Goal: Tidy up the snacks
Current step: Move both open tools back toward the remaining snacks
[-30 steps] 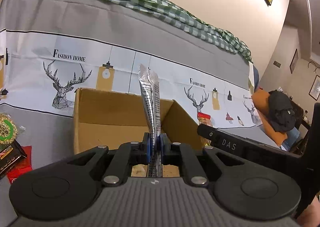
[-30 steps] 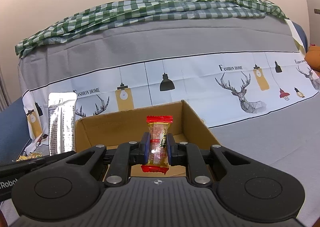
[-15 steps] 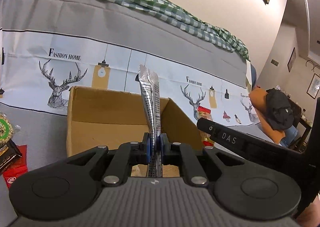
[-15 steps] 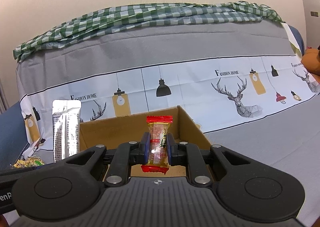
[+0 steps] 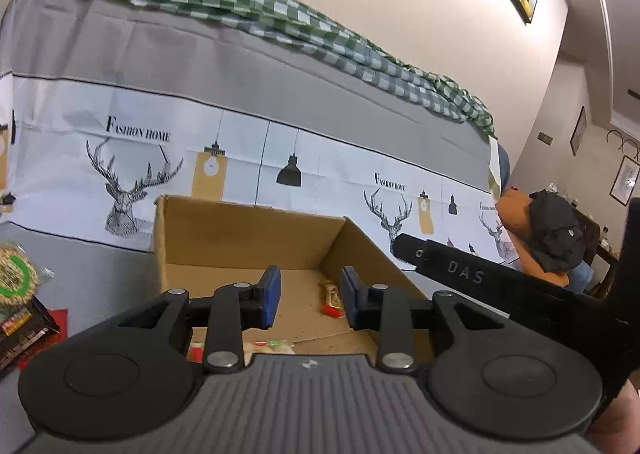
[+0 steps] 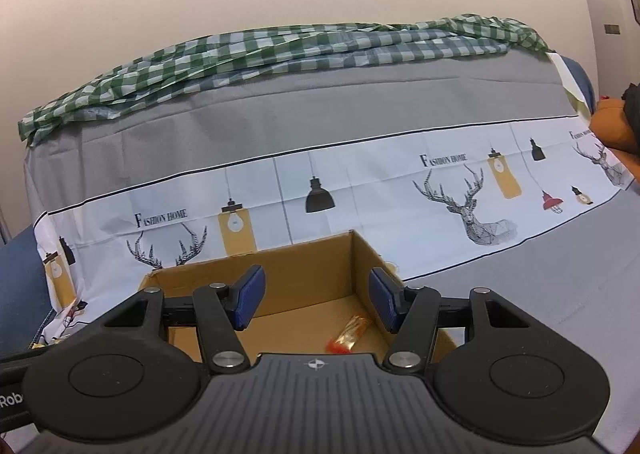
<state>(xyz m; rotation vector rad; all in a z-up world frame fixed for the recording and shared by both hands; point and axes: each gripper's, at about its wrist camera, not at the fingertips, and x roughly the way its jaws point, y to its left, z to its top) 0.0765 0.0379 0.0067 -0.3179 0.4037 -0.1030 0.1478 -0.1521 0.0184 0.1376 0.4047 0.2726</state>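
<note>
Both hand-held grippers have just let go. A second ago the left hand-held gripper [image 5: 309, 298] was pinching a tall silver sachet upright over the cardboard box [image 5: 256, 238], and the right hand-held gripper [image 6: 316, 300] was clamped on a small red-ended candy. Now the jaws of each are opening with nothing between the blue pads, and both hover over the box's near edge.

That candy [image 6: 349, 337] now lies on the box floor by the right-hand wall; the left view shows it too [image 5: 332, 299], lying loose. So this drop looks done for the right hand, and the box is taking its share of the snacks.

The silver sachet is harder to account for. It is not visible standing anywhere, and it has most likely fallen into the near part of the box, behind the left gripper's body. Only a pale wrapper [image 5: 269, 346] with red and green marks peeks out just above that body, and it is too cut off to tell whether it is the sachet.

More snacks [image 5: 16, 294] wait on the grey cloth [image 5: 88, 266] to the left of the box, cropped by the frame edge: a round green-rimmed pack and some dark and red packets. The box's near wall is hidden in both views.
</note>
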